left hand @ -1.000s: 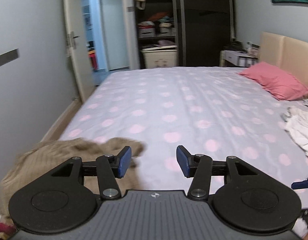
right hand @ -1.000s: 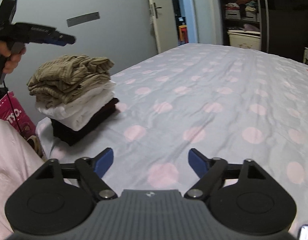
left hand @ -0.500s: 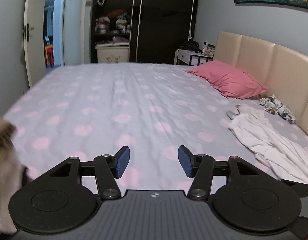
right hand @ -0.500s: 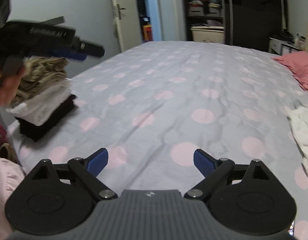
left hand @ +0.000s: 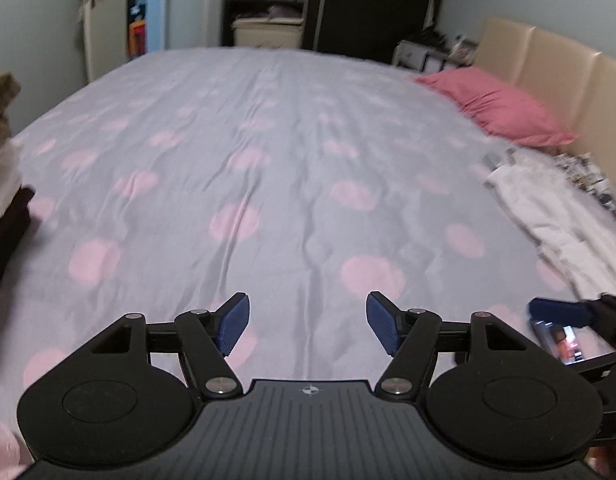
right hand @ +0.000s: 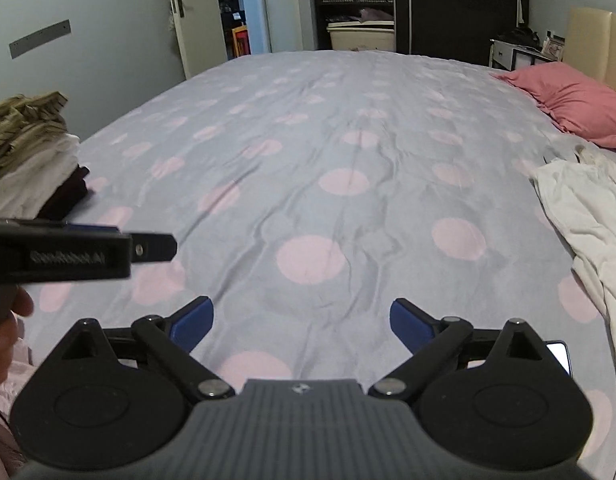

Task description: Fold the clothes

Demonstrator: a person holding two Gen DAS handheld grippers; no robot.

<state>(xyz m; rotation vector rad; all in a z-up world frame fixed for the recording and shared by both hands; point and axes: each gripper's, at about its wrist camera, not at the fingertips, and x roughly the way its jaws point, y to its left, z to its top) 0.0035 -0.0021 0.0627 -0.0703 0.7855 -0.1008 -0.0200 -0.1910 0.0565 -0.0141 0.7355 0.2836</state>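
A crumpled white garment [left hand: 548, 216] [right hand: 588, 216] lies unfolded on the right side of the bed, near the headboard. At the bed's left edge sits a pile of folded clothes [right hand: 28, 160] [left hand: 0, 168]: an olive striped piece on top, white below, dark at the bottom. My left gripper [left hand: 308, 326] is open and empty above the near middle of the bedsheet. My right gripper [right hand: 302, 322] is likewise open with nothing in it, low over the sheet. The left gripper's body [right hand: 76, 256] shows from the side at the left of the right wrist view.
The bed [right hand: 328, 160] has a grey-lilac sheet with pink dots. A pink pillow [right hand: 576, 108] lies by the beige headboard [left hand: 556, 72]. A phone [right hand: 560, 354] rests on the sheet near the right gripper. A wardrobe and an open door stand beyond the bed.
Both grippers have swung right, away from the folded pile towards the white garment, and dropped lower over the sheet. Both stayed open and empty.
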